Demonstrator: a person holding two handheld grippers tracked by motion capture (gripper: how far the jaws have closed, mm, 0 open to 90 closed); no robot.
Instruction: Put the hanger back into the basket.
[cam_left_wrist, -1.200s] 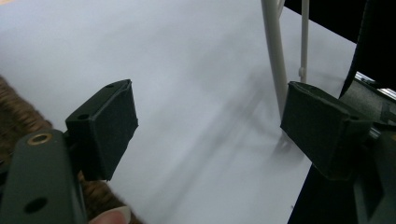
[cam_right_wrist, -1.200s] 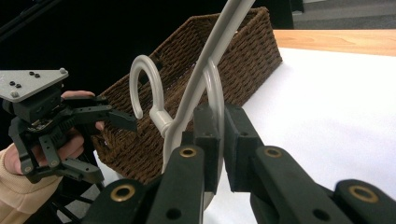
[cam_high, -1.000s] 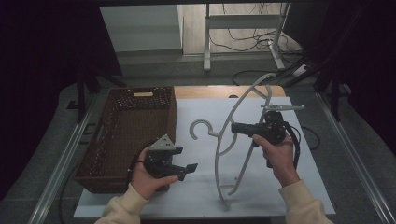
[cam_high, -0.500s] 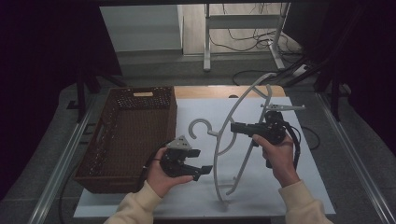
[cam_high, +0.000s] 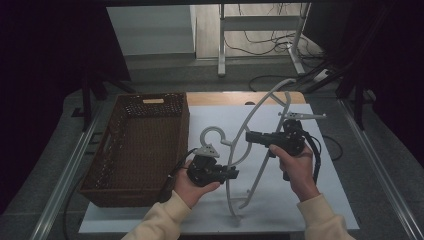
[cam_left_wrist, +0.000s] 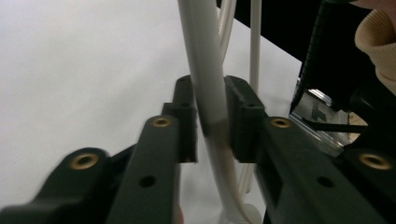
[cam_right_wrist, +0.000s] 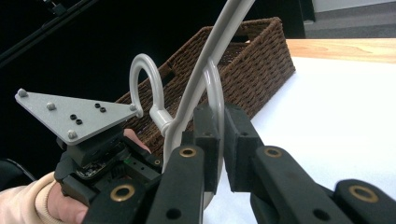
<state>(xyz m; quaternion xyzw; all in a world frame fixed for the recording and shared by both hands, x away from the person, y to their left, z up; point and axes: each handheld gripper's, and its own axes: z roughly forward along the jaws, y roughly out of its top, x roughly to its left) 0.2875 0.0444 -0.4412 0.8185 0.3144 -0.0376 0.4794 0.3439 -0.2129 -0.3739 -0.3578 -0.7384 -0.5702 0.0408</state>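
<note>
- The white plastic clothes hanger (cam_high: 252, 150) stands tilted above the white sheet (cam_high: 330, 200) on the worktop, hook (cam_high: 210, 134) towards nine o'clock, its lower ends resting on the sheet around six o'clock in the high view.
- The right gripper (cam_high: 255, 136) clamps the hanger's curved arm; in the right gripper view its fingers (cam_right_wrist: 236, 135) press the thin rod from both sides.
- The left gripper (cam_high: 234, 174) sits at seven o'clock of the hanger; its jaws have just been closing, and in the left gripper view the fingers (cam_left_wrist: 240, 112) are narrowed around a hanger bar (cam_left_wrist: 208, 88), which they hold.
- A brown wicker basket (cam_high: 142, 145) stands at nine o'clock, just beside the sheet.
</note>
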